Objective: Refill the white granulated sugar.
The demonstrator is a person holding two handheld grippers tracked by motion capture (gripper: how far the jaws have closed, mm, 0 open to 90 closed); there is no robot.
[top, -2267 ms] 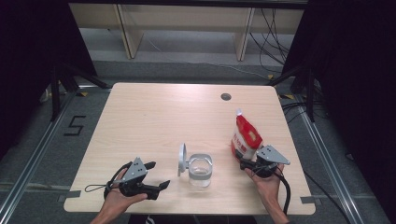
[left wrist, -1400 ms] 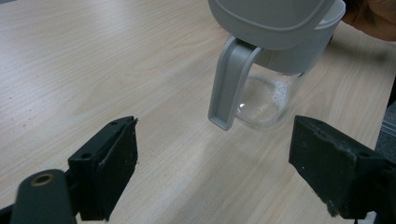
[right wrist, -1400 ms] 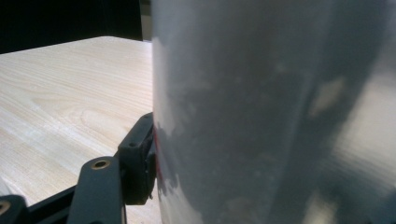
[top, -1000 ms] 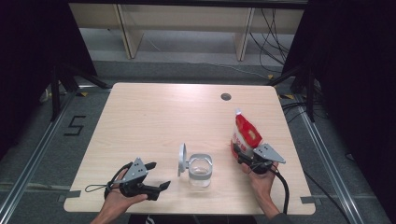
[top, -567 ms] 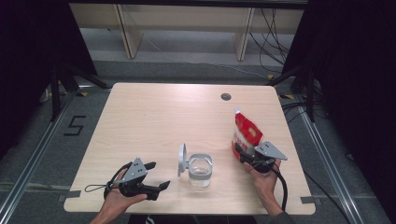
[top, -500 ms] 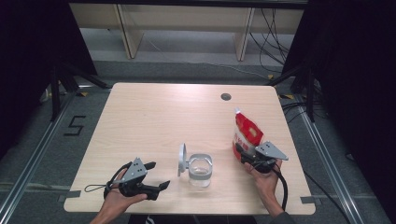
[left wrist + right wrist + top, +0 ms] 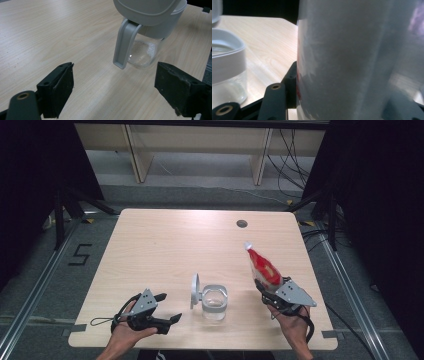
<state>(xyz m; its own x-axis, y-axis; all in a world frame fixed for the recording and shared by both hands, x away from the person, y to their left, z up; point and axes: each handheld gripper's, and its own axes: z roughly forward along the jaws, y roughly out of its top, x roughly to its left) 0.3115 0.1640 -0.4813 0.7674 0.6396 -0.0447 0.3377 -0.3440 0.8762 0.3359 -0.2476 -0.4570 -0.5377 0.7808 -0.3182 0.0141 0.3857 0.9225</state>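
Note:
A red squeeze bottle (image 7: 263,267) with a white cap hangs tilted above the table's right front, cap pointing up and to the left. My right gripper (image 7: 270,292) is shut on its lower body; the jaws have just been closing on it. In the right gripper view the bottle (image 7: 352,62) stands pale and blurred between the black jaws. A clear glass jar (image 7: 215,302) stands at the front middle with its grey lid (image 7: 194,290) flipped open to the left. My left gripper (image 7: 169,308) rests open at the front left, and its view looks at the jar (image 7: 145,50) past open jaws.
The light wooden table (image 7: 175,245) has a small round hole (image 7: 242,223) near its back edge. A wide bare stretch of tabletop lies behind the jar. Dark stands and cables surround the table on the floor.
My right gripper has risen with the red bottle, which has lifted off the table and tilted. The left gripper and the jar have stayed where they were.

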